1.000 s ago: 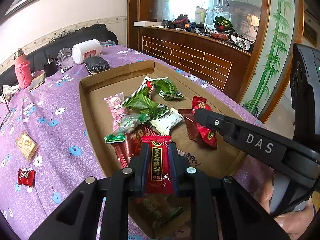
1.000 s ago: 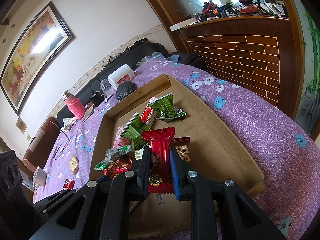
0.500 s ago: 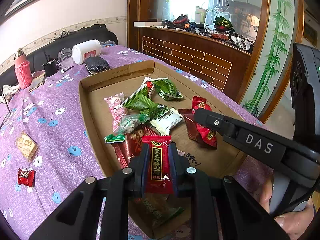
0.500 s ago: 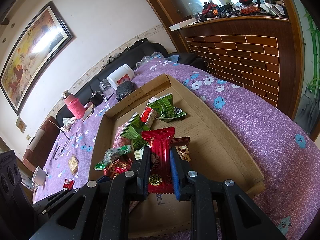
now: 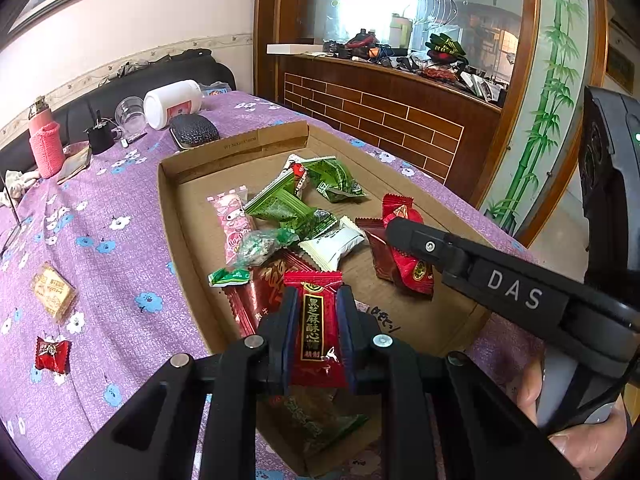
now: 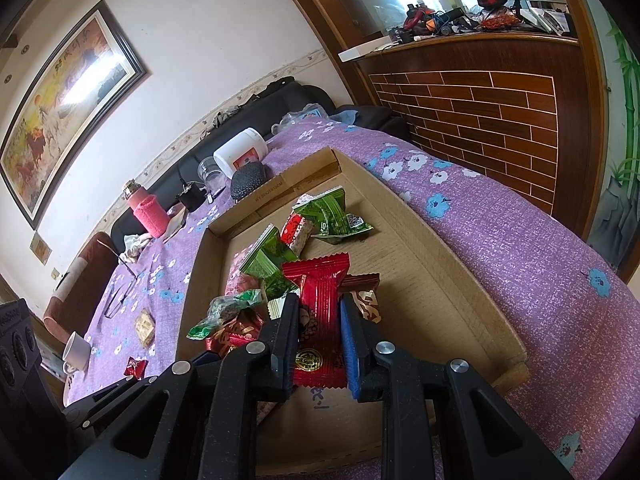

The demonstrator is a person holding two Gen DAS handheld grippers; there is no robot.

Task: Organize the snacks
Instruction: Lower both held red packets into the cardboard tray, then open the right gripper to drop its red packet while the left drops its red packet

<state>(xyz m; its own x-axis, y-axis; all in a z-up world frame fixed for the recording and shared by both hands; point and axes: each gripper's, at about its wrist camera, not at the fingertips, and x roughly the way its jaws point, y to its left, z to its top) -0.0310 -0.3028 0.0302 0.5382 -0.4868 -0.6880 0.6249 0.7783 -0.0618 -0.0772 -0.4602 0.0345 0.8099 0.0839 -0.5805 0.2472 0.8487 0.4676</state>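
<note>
A shallow cardboard box on the purple flowered tablecloth holds several snack packets: green ones, a pink one, a white one. My left gripper is shut on a red packet with gold lettering, held above the box's near end. My right gripper is shut on another red packet with a gold seal, also over the box; in the left wrist view its arm crosses from the right, with that packet at its tip.
Outside the box on the left lie a tan biscuit packet and a small red candy. At the table's far end stand a white jar, a dark case, a glass and a pink bottle. A brick-patterned counter rises to the right.
</note>
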